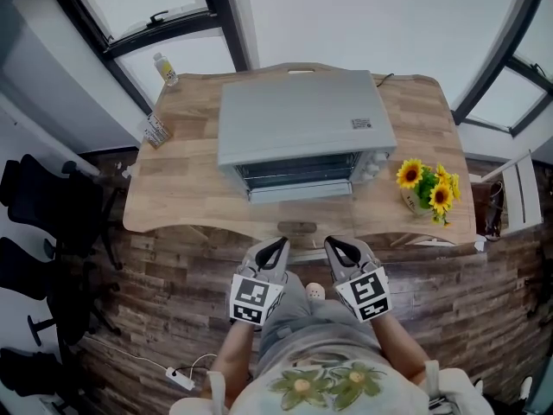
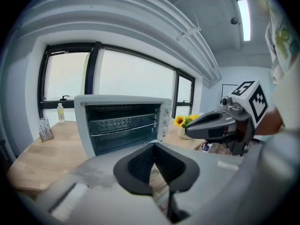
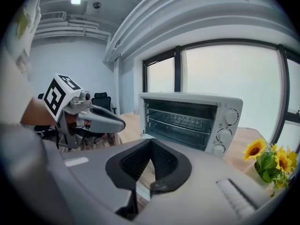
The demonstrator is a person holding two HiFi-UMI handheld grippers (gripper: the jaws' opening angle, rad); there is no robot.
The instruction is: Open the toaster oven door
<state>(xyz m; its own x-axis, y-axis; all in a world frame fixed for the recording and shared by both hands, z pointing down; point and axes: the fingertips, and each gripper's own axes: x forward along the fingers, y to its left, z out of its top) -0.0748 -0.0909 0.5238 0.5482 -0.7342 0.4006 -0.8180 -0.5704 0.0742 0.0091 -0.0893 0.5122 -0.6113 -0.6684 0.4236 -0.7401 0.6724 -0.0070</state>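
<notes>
Jaws together, empty, before toaster oven (image 1: 298, 128).

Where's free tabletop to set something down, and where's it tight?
Best: the table's left end, beside the toaster oven, forward of the bottle. Also the back right corner behind the sunflowers. Tight: between the oven's knobs and the sunflowers, and the strip before the open door.

Our right tongs (image 3: 151, 142) are closed, pads meeting with nothing between them. Past their tips the toaster oven (image 3: 187, 121) stands on the wooden table (image 3: 243, 146), its wire racks in plain sight and three knobs (image 3: 224, 134) down its right side. Sunflowers (image 3: 269, 163) sit to its right. Our left tongs (image 3: 93, 118) hang at the left.
</notes>
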